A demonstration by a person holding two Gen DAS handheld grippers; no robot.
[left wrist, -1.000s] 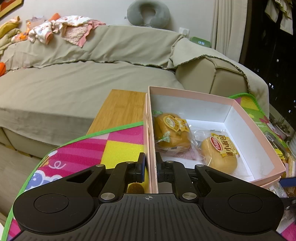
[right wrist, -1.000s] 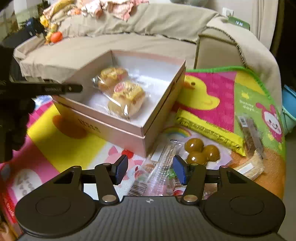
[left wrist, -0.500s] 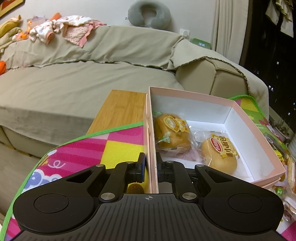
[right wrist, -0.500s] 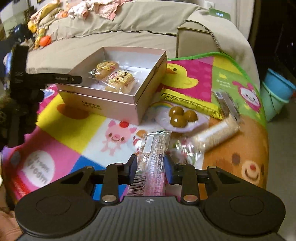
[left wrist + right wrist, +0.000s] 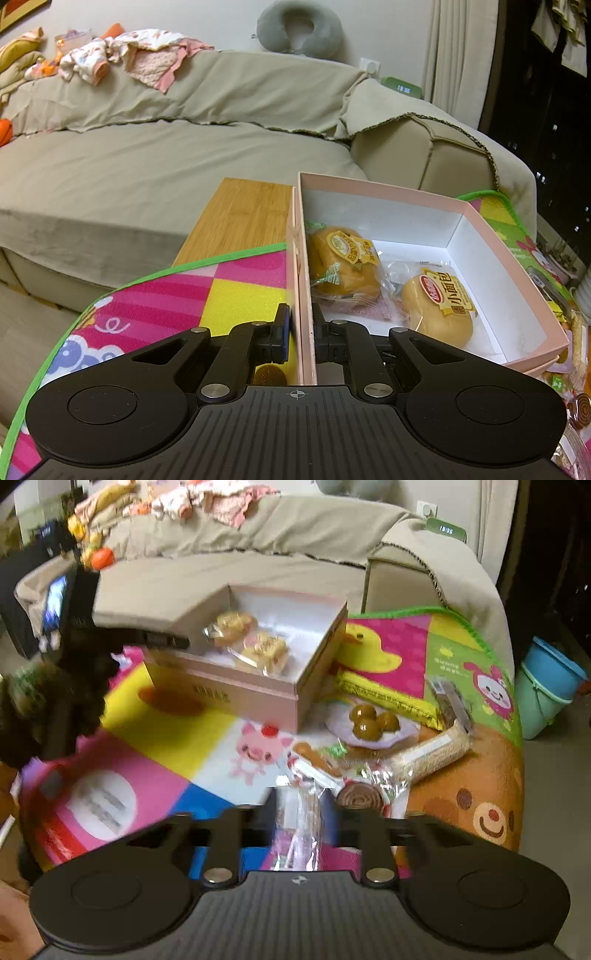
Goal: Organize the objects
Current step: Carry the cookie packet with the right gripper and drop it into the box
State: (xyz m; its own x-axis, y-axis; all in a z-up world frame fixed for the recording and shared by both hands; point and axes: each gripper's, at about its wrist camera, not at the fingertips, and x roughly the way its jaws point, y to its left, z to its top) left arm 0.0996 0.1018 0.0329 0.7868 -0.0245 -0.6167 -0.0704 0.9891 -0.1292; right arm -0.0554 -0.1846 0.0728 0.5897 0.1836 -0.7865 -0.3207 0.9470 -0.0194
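Left hand-held gripper point(image 5: 300, 334) pinches my box point(image 5: 373, 192) wall. Right hand-held gripper point(image 5: 303, 818), jaws opening, straddles a snack packet point(image 5: 304, 834); I should re-tighten before lifting.

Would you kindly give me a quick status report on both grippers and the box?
Left gripper shut on the pink box wall. Right gripper around a clear snack packet, jaws opening slightly. Two wrapped buns boxed; path to box clear.
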